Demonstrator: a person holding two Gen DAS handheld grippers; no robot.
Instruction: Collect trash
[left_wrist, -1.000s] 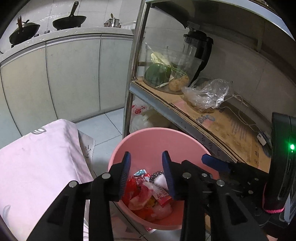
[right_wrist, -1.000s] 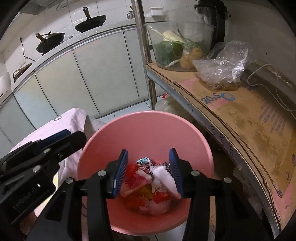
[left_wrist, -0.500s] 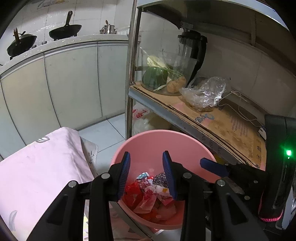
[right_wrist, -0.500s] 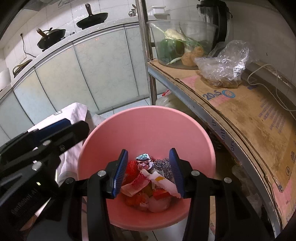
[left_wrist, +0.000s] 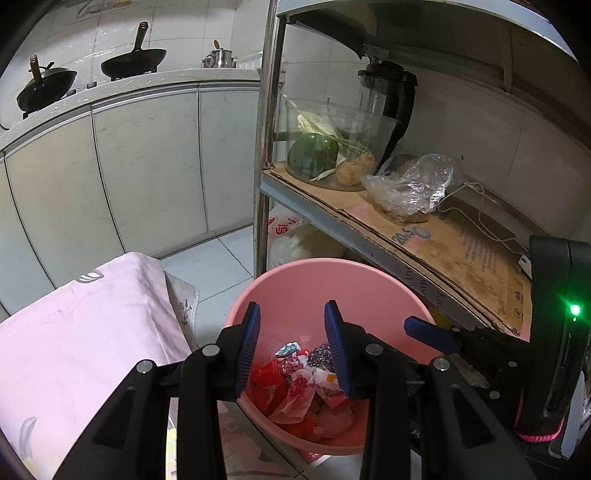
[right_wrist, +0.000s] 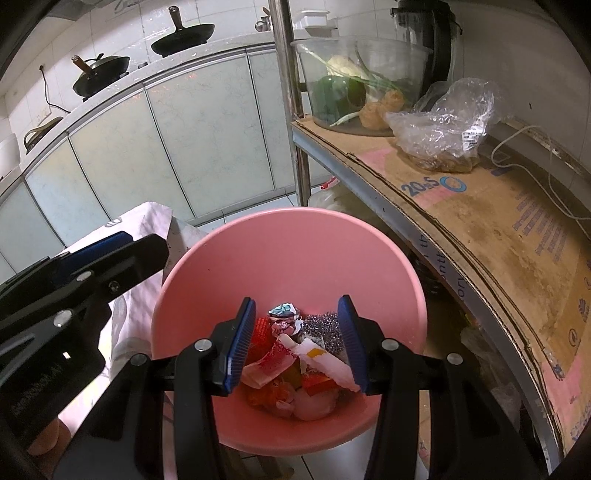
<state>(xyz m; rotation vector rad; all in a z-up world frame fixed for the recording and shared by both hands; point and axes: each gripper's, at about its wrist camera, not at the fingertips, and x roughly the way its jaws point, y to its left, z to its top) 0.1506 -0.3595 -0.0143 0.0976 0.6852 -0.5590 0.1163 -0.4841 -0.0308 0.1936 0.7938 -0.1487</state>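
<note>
A pink bin (left_wrist: 295, 280) (right_wrist: 295, 236) stands on the floor below me. It holds a heap of trash (left_wrist: 303, 384) (right_wrist: 295, 350): red and white wrappers, a small blue-white packet and a silver scouring ball. My left gripper (left_wrist: 291, 347) is open and empty above the bin's left side. My right gripper (right_wrist: 297, 339) is open and empty above the trash. Each gripper shows in the other's view, the right one (left_wrist: 436, 336) and the left one (right_wrist: 92, 258).
A metal shelf lined with cardboard (right_wrist: 480, 214) runs along the right, carrying a glass bowl of vegetables (right_wrist: 351, 85), a clear plastic bag (right_wrist: 443, 122) and a black blender (left_wrist: 391, 96). A pink cloth-covered surface (left_wrist: 81, 332) lies at left. Cabinets with woks (left_wrist: 133, 62) stand behind.
Both grippers have risen and drawn back from the bin, so the bin looks smaller and lower. Both stay open and empty.
</note>
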